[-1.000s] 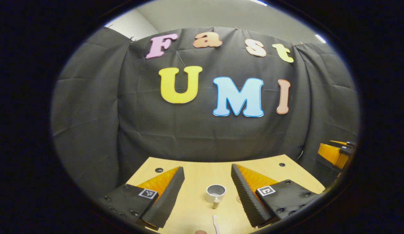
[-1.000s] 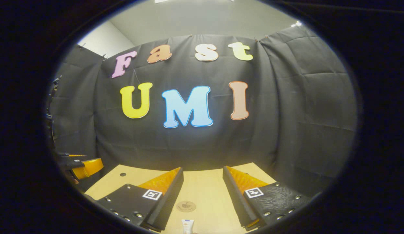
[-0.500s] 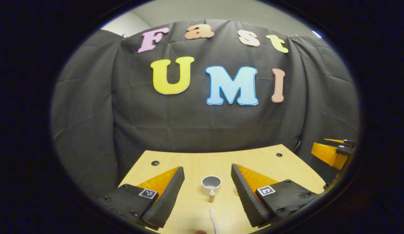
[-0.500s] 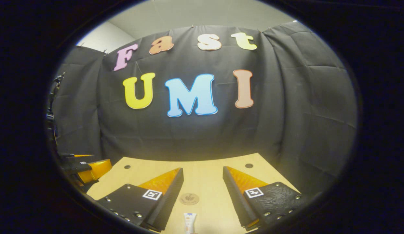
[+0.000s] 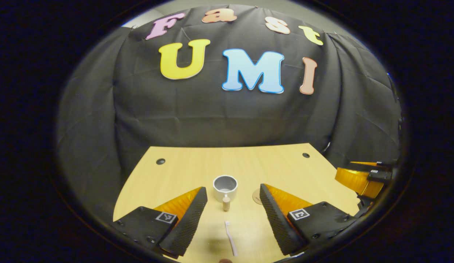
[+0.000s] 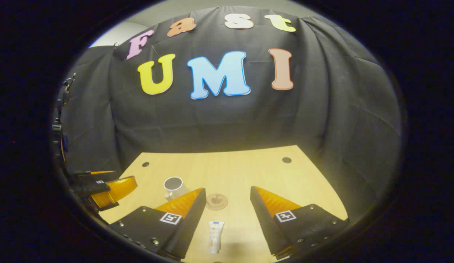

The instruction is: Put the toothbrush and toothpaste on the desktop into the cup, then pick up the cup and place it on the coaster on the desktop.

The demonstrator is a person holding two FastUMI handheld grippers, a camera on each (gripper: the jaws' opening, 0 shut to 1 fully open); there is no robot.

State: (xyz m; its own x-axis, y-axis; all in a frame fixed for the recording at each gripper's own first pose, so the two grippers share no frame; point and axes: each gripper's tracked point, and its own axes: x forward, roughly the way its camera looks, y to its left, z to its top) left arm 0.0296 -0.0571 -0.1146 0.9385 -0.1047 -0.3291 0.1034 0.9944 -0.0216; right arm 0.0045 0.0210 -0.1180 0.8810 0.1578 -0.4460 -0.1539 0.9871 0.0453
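Hovering wide open and empty, the left gripper (image 5: 232,204) is facing the toothbrush (image 5: 231,243), the right gripper (image 6: 227,206) the toothpaste (image 6: 215,236); cup (image 5: 225,187) is sitting empty, nothing done yet.

Each gripper is built from two wedge-shaped fingers mounted on flat black plates studded with small round screws. A small square black-and-white marker is fixed to every plate, and ribbed inner faces are seen on the left gripper (image 5: 233,201) and the right gripper (image 6: 228,200).
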